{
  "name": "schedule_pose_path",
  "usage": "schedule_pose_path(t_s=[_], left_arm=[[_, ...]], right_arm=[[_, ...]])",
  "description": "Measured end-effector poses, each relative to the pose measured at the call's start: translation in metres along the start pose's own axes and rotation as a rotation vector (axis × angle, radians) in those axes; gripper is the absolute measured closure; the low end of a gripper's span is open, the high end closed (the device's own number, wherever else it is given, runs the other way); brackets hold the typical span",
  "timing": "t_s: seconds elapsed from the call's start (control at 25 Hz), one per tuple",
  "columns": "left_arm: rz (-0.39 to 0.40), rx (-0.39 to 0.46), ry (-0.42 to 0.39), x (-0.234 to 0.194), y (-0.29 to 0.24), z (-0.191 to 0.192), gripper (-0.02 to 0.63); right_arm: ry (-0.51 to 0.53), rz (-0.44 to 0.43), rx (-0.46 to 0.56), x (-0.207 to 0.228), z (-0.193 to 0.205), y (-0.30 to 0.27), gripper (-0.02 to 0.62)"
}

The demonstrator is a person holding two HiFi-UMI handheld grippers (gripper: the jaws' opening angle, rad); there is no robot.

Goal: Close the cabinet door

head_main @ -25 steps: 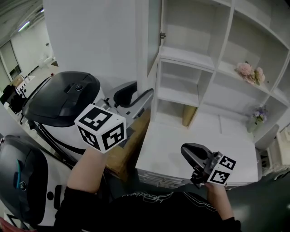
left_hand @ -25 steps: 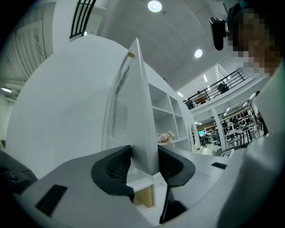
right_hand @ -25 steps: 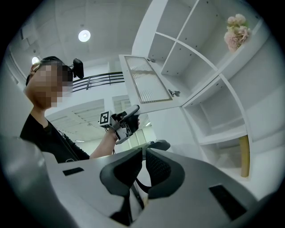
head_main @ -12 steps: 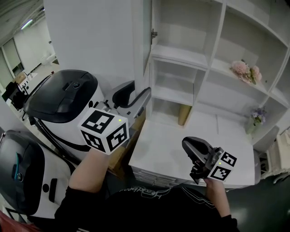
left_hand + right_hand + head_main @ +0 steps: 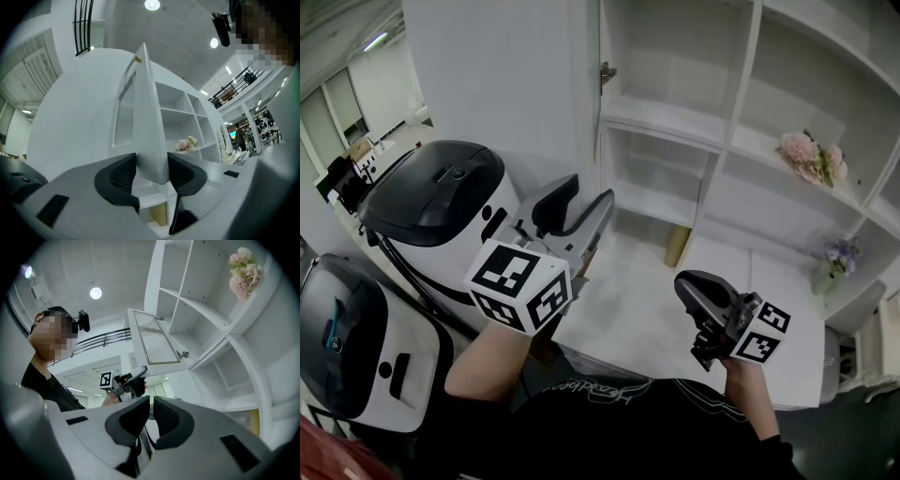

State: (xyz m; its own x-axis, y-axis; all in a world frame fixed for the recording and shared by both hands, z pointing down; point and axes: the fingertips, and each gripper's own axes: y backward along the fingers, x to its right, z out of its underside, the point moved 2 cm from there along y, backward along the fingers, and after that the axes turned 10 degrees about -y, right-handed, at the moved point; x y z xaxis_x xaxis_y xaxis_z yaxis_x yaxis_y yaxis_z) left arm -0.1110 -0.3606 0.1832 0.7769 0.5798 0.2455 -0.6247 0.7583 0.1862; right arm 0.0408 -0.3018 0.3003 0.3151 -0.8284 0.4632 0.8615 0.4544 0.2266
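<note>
two tongs (image 5: 581, 208) (image 5: 694, 286), one cabinet door (image 5: 150, 122), two flower bunches (image 5: 811, 157) (image 5: 836, 251), two machines (image 5: 441, 187) (image 5: 337, 328).

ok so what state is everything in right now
white cabinet door with a ribbed panel, open, swung out from the white shelf unit
left gripper, closed on the door's edge, jaws have just been opening
right gripper, shut, empty
pink flower bunch, resting in the unit

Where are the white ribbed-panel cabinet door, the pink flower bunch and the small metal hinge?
white cabinet door (image 5: 157, 341): right gripper view, on its ribbed panel.
pink flower bunch (image 5: 811, 157): head view, middle blooms.
small metal hinge (image 5: 607, 72): head view, its plate.
</note>
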Motion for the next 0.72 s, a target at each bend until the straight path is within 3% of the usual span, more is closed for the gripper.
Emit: schedule_pose_path(t_s=[0.28, 0.72], left_arm=[[-0.057, -0.021, -0.035, 0.026, -0.025, -0.001, 0.385], [-0.183, -0.018, -0.081, 0.063, -0.069, 0.0, 0.369]], right_arm=[[0.012, -0.07, -0.019, 0.016, -0.023, 0.016, 0.548], [0.007, -0.08, -0.007, 0.046, -0.048, 0.068, 0.548]])
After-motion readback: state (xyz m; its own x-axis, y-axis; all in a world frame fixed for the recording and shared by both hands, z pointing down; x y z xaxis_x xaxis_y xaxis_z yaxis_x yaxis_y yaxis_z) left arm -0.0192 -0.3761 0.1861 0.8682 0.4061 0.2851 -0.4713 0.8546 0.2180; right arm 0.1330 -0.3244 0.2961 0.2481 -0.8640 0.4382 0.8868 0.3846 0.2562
